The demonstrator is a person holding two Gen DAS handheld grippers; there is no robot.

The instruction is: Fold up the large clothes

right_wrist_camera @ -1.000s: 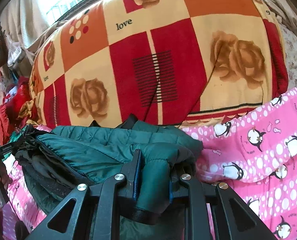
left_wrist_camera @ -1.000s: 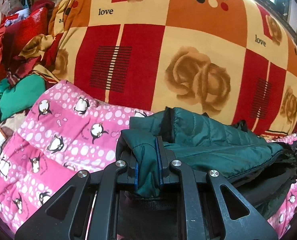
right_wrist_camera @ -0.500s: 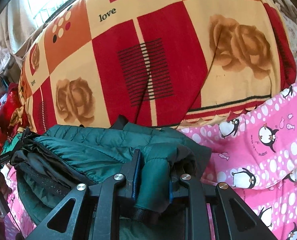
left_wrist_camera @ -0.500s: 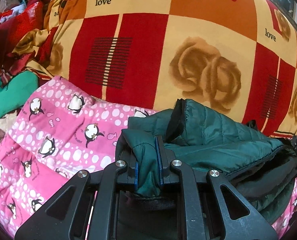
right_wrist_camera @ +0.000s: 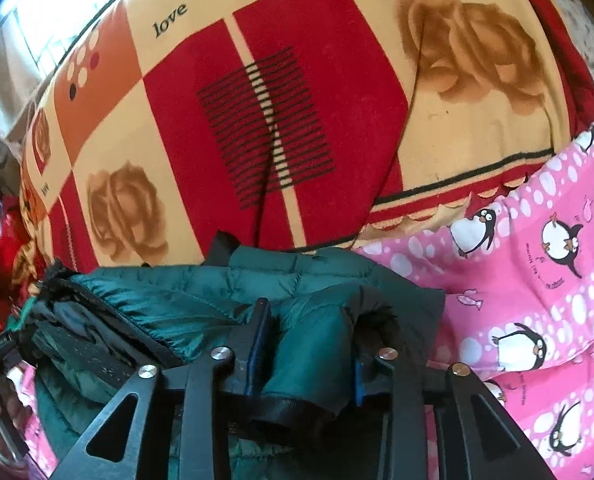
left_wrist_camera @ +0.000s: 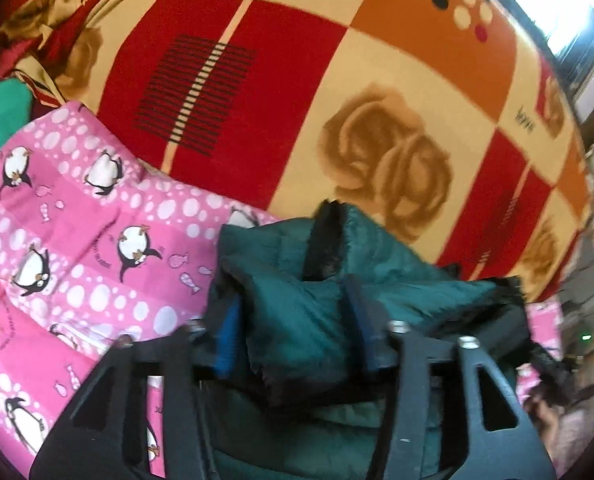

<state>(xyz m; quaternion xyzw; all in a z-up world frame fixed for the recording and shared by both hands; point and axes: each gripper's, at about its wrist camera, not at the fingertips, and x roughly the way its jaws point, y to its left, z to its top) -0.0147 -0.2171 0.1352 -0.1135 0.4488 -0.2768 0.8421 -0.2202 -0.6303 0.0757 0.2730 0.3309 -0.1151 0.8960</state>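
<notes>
1. One green puffer jacket (left_wrist_camera: 377, 280) (right_wrist_camera: 201, 300) lies bunched on one pink penguin-print sheet (left_wrist_camera: 77, 264) (right_wrist_camera: 537, 320), in front of one red, orange and cream rose blanket (left_wrist_camera: 337, 80) (right_wrist_camera: 297, 100).
2. In the left view, bare sheet spreads toward 9 o'clock; in the right view, toward 3 o'clock. The blanket's edge rises at 12 in both.
3. The left tool (left_wrist_camera: 293, 320) points forward, fingers parted, a jacket fold loose between them; blur hides any contact.
4. The right tool (right_wrist_camera: 309, 340) is likewise spread around a sleeve cuff.
</notes>
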